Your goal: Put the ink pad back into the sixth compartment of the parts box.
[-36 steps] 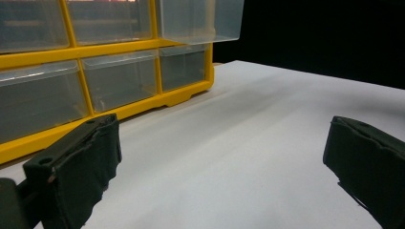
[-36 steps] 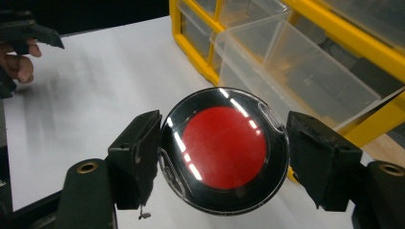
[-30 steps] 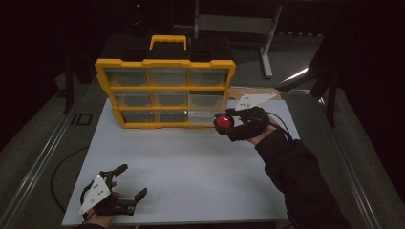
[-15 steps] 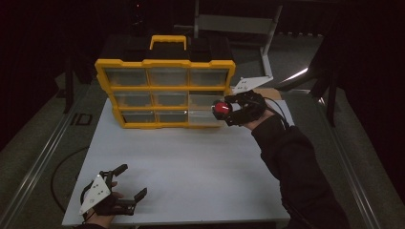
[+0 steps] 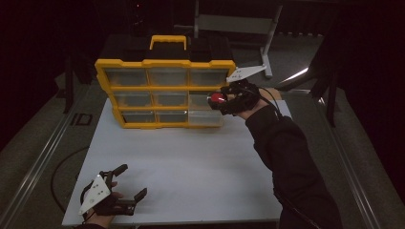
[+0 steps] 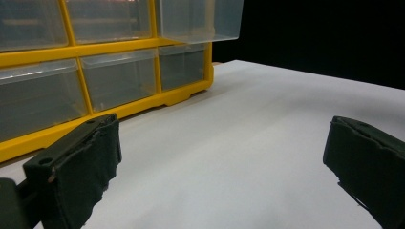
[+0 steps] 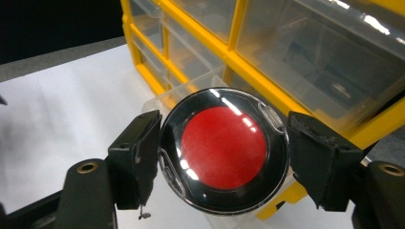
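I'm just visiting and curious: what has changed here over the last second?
The right gripper, still clamped on the red disc, moved up along the yellow drawer organizer, above its pulled-out bottom drawer. The left gripper stayed open on the table.

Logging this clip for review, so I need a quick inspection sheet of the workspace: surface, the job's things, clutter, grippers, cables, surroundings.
Surface: white tabletop, bare in the middle and front.
Job's things: round red disc in a black-rimmed clear case; yellow drawer organiser at the table's far side, its lower right clear drawer pulled out.
Clutter: nothing seen.
Grippers: right gripper shut on the disc case, held beside the organiser's right column above the open drawer; left gripper open at the near left corner, nothing between its jaws.
Cables: dark cable looping off the table's left edge.
Surroundings: dark room; grey metal stand behind the organiser.
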The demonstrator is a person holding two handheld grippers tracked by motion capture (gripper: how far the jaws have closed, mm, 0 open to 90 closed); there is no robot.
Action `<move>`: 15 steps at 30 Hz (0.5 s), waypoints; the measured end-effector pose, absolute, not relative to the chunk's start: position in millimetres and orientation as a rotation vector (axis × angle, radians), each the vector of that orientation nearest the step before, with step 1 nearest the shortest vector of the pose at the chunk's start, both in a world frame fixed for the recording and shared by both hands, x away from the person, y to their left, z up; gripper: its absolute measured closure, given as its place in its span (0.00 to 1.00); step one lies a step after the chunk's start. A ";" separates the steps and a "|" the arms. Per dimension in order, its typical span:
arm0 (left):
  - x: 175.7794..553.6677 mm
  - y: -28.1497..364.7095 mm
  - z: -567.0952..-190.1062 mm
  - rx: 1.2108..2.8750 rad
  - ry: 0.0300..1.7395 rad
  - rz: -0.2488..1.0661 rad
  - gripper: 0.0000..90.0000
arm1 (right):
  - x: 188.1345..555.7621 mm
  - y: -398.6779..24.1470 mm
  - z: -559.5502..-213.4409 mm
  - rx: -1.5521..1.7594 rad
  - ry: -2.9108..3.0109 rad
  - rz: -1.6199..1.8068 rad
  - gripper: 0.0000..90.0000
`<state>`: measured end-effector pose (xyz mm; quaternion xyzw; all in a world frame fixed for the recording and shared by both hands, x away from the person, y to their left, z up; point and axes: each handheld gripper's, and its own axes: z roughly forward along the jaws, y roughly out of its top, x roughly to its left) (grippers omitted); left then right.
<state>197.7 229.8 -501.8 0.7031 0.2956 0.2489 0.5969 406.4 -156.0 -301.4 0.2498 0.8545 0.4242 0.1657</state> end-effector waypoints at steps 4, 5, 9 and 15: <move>197.8 229.7 -501.8 1.633 0.685 0.578 0.00 | 412.8 -150.5 -302.8 0.720 2.440 1.219 0.33; 197.9 229.7 -502.0 1.632 0.686 0.577 0.00 | 414.5 -148.8 -303.5 0.720 2.445 1.223 0.33; 197.7 230.0 -501.8 1.630 0.687 0.577 0.00 | 420.3 -141.5 -305.9 0.743 2.450 1.202 0.33; 197.9 229.7 -502.3 1.632 0.687 0.574 0.00 | 428.8 -133.9 -310.6 0.754 2.453 1.198 0.33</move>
